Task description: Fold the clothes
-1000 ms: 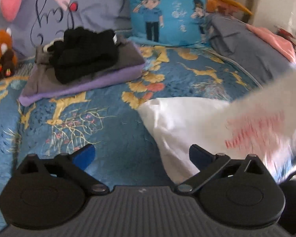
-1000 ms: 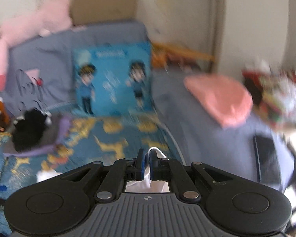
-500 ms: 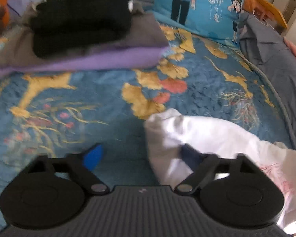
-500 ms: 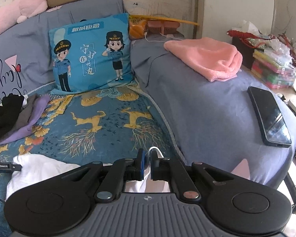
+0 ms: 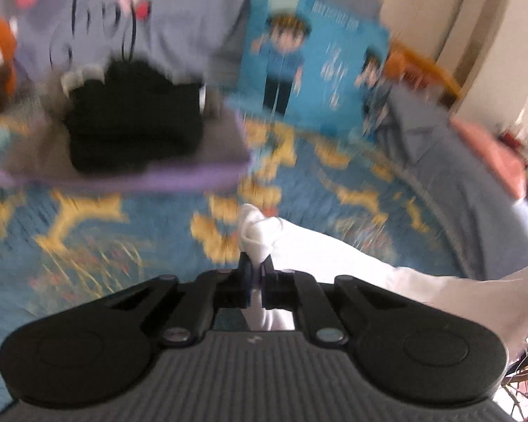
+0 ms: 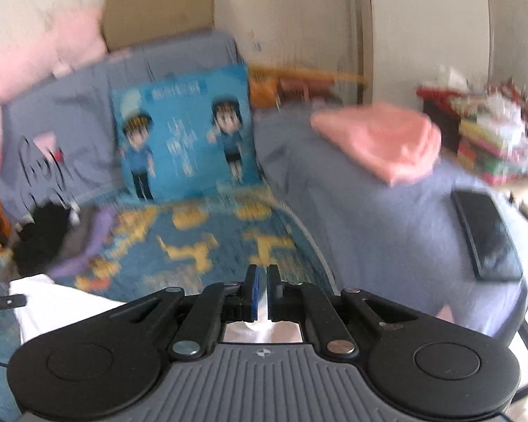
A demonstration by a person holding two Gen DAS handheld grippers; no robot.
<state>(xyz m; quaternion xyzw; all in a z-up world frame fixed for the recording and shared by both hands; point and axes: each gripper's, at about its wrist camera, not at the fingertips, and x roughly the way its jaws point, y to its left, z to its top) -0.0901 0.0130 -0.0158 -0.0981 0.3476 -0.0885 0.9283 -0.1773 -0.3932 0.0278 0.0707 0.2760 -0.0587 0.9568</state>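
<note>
White garment lies on the blue bedspread with yellow patterning, and both tools have hold of it. In the left wrist view the left gripper tilts downward toward the bed, its jaws having just closed and now pinching a bunched corner of the cloth, which puffs up in a small knot just beyond the fingertips. From that pinched corner the fabric stretches away to the right and toward the camera's lower right edge, so its long axis runs roughly from the middle of the bed to the right side of that view. In the right wrist view the right gripper also slants down over the bedspread, its jaws pressed nearly together on a thin fold of pale cloth that shows in the slot between and behind the blue pads; the rest of the garment spreads out flat to the left of this tool, near the picture's lower left. Farther back on the bed sits a stack of folded clothes, black on grey on purple, well apart from the white piece. A blue cartoon cushion leans against the grey-blue bedding behind it. Both views are smeared by motion blur.
</note>
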